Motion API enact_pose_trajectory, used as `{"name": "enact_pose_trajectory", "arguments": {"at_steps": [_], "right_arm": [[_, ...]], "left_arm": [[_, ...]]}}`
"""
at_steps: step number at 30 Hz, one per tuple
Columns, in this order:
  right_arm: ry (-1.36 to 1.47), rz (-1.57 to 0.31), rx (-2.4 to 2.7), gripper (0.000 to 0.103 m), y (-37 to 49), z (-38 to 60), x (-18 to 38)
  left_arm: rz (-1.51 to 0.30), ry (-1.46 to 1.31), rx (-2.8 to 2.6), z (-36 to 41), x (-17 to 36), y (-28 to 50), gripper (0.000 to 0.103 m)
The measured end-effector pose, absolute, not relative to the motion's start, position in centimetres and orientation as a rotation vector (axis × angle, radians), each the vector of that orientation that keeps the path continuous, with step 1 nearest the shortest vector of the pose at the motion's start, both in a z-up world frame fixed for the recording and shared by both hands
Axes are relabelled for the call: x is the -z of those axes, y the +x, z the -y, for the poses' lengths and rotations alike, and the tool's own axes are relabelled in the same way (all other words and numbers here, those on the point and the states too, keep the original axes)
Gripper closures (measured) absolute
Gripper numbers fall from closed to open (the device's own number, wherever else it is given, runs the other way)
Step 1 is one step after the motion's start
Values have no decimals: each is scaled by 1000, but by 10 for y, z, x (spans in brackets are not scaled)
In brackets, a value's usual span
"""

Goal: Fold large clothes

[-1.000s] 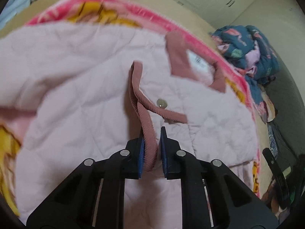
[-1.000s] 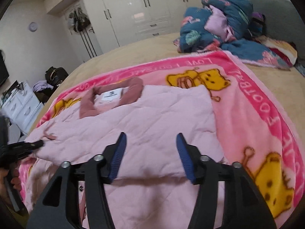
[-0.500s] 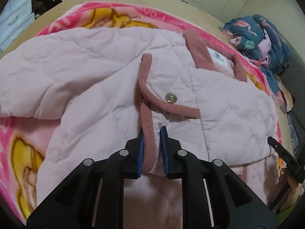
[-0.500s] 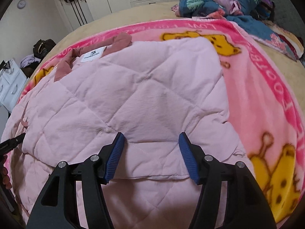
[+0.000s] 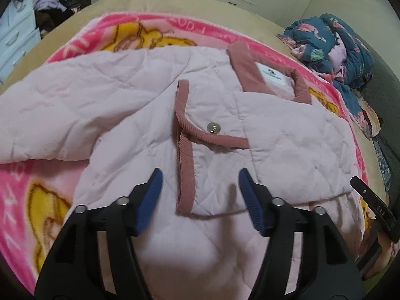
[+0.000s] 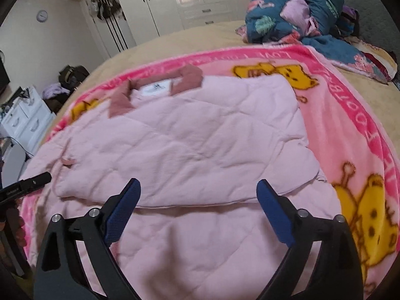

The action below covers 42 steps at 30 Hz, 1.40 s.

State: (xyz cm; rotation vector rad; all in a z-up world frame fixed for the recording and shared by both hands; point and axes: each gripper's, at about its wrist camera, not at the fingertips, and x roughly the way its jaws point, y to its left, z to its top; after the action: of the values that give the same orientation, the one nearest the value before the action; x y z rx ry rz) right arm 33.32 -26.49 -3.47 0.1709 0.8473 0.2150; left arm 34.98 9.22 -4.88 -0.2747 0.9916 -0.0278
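The left gripper stands spread wide, its blue pads on either side of the dusty-rose corduroy trim and holding nothing. The right gripper is also spread and empty, and it hovers over the near fold edge of the pink quilted jacket. The jacket lies flat on a pink cartoon blanket on the bed, with its collar at the far side and one sleeve folded across the body, so the cuff with a metal snap sits near the middle. The padded cloth looks soft, light and a little puffy, so it will probably bend easily but may spring open again after a fold. It does not look slippery or fragile. A good place to take hold seems to be the firm corduroy trim or the near hem, where the layers are thin enough for the pads. A pile of dark blue bedding lies at the far right, well apart
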Motion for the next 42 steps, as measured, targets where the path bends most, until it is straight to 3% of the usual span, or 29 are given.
{"name": "enact_pose_trajectory", "arguments": {"at_steps": [1,4,20,42], "right_arm": [[175,-840,-224,9,330,262,32],[174,-826,-242,7,322,251,22],[95,-733,-395,4,301,156,-32],[-12,-771,-588,4,292,5,-38]], "left_arm": [[-987,-270,31,-92,45,347,24],[-965,-258,30,-93,34,336,9],[-915,-335,-127,-178,16,290,9],[-854,-488,-299,-291,27,256,9]]}}
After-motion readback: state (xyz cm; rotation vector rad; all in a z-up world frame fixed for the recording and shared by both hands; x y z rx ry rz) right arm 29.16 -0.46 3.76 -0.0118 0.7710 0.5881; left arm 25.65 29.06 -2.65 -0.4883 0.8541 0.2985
